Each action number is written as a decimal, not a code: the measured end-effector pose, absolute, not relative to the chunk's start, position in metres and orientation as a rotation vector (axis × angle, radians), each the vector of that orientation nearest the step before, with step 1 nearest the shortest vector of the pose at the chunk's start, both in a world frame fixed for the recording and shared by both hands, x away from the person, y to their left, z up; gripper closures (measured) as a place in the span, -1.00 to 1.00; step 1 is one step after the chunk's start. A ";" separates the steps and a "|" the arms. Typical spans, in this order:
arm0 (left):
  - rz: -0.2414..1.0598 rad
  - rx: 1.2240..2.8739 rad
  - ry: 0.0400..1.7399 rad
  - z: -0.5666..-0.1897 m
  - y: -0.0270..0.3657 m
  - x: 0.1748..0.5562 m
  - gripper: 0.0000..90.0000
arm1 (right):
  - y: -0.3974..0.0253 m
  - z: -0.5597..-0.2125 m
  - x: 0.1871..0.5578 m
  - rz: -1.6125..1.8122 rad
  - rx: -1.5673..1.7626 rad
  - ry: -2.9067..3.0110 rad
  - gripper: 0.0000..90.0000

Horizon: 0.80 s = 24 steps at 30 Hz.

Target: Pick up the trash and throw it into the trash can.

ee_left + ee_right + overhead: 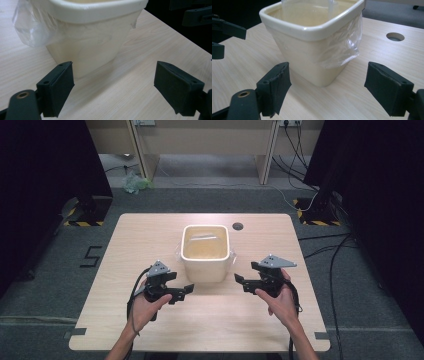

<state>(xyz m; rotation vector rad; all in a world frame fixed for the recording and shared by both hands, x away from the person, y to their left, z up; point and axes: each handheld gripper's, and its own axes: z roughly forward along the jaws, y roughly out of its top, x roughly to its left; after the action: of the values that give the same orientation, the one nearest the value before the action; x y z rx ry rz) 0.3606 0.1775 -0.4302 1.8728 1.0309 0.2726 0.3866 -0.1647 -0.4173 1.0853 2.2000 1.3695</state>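
Observation:
A cream square bin (205, 265) stands in the middle of the wooden table (150, 235), lined with a clear plastic bag (342, 47) that hangs over its rim. The bag also bulges out at one side (30, 27) of the bin (90, 47). My left gripper (181, 292) is open, a little in front and to the left of the bin, pointing at it. My right gripper (243, 282) is open too, in front and to the right of the bin (312, 42). Nothing sits between either pair of jaws.
A round cable hole (238, 226) lies in the table behind the bin. Beyond the table are grey carpet, cables (320, 240), black stands with striped bases (84, 215) and a wooden desk frame (200, 140).

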 end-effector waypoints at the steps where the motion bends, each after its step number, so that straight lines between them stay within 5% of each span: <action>1: 0.273 1.878 1.032 -0.433 0.176 0.359 -0.65 | -0.165 -0.419 0.385 1.365 1.085 2.200 -0.55; 24: 0.268 1.975 1.011 -0.482 0.167 0.347 -0.66 | -0.173 -0.454 0.361 1.319 1.090 2.231 -0.55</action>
<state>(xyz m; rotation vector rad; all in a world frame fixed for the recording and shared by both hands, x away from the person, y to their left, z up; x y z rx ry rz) 0.3468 0.1673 -0.4820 1.9750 1.0110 0.2683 0.3605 -0.1731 -0.4545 1.0904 2.2306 1.3193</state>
